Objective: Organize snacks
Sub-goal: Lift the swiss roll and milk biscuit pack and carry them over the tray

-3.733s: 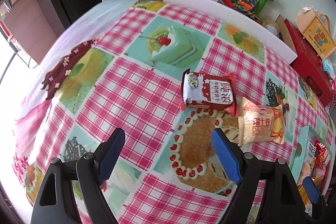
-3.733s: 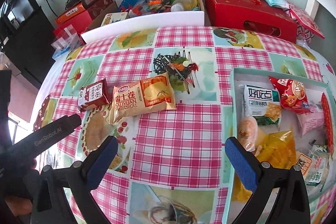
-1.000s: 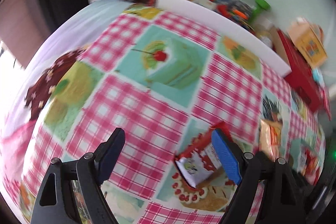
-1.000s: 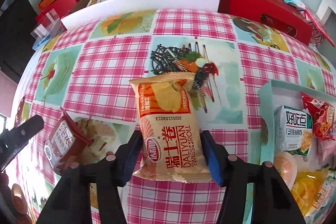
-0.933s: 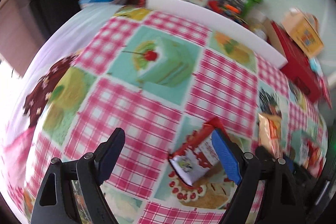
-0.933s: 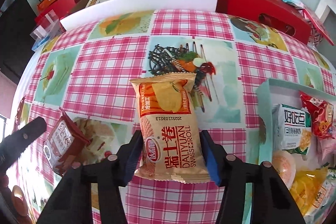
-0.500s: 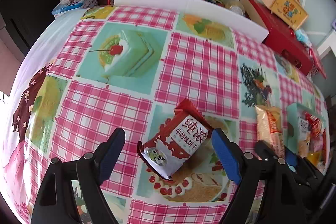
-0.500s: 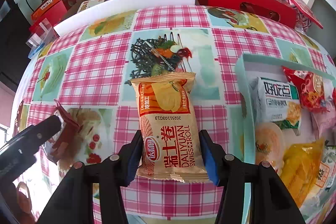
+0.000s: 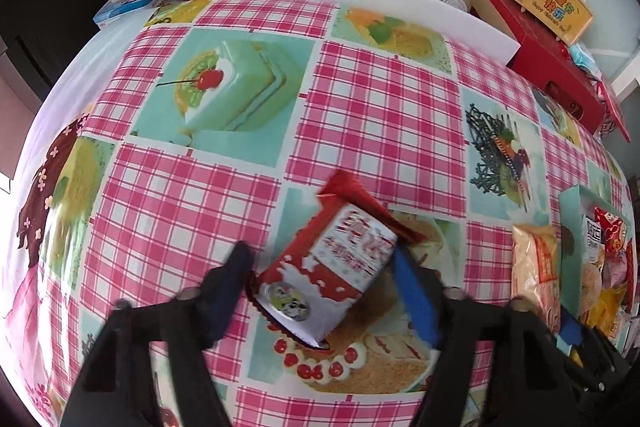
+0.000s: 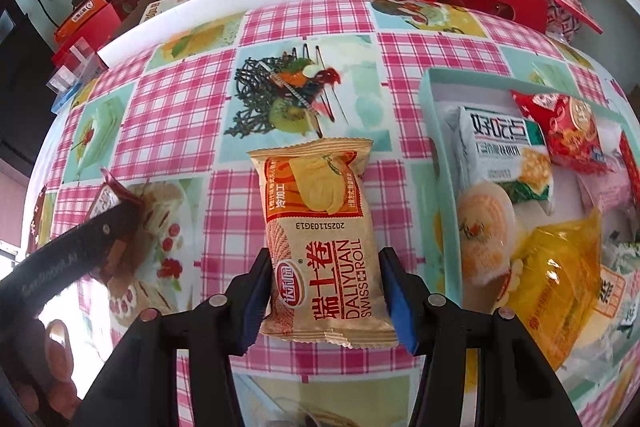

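The right hand-held gripper (image 10: 326, 295) is clamped on a tan Swiss roll packet (image 10: 320, 239), which is held by its lower half and carried above the worktop (image 10: 180, 107). A second ago the same packet was already pinched in the same way; since then it has been brought closer to the pale green tray (image 10: 434, 147) on the right, whose near wall now lies just beside the packet. Several snacks are already lying in that tray, among them a white and green packet (image 10: 504, 155) and a yellow bag (image 10: 560, 267).

The bigger change is on the left. A second ago the left hand-held gripper (image 9: 324, 287) was wide, with the red and white snack packet (image 9: 332, 267) lying loose near its right finger. Now its jaws are closing, and the packet is seen between them, tilted, with the blue pad on the right close against its edge. Because of motion blur, it cannot be told for certain whether both pads already press on it, or whether it has left the worktop.

For the task, this is judged to mean that both loose snacks are being collected at once: one is nearly at the tray, and the other is just being gripped, well apart from the tray.
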The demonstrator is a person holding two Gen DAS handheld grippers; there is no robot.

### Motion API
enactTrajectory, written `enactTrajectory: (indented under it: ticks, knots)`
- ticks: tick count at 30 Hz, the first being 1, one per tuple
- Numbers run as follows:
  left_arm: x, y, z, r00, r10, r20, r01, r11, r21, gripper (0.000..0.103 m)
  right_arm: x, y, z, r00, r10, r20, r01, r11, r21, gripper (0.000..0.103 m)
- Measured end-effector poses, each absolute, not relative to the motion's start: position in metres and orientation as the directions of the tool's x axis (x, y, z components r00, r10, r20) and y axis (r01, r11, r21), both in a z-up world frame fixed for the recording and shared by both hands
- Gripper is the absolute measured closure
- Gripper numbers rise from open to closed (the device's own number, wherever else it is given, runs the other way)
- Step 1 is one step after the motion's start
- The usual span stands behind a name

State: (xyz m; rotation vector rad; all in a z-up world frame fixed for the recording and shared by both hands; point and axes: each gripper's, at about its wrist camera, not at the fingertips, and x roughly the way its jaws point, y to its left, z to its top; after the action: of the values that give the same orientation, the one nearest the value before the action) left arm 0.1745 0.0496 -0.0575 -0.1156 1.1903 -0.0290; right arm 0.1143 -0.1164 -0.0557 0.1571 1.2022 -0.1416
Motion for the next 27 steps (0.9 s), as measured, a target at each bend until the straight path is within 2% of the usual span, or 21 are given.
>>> enactTrajectory:
  ticks: [5,7,27]
  knots:
    - [0.170,0.046,-0.058,0.371,-0.061,-0.927,-0.048,0.995,-0.085,0.056,0.098,-0.117,-0.055,0.347,-0.025,-0.938,0.199,0.979,0.047,0.048]
    - [0.168,0.043,-0.058,0.369,-0.050,-0.928,-0.051,0.996,-0.074,0.058,0.093,-0.117,-0.054,0.344,-0.026,-0.939,0.200,0.979,0.046,0.048]
    - [0.141,0.044,-0.029,0.413,-0.038,-0.910,-0.129,0.987,-0.100,0.060,0.092,-0.120,-0.036,0.357,0.027,-0.934,0.176,0.980,0.095,0.056]
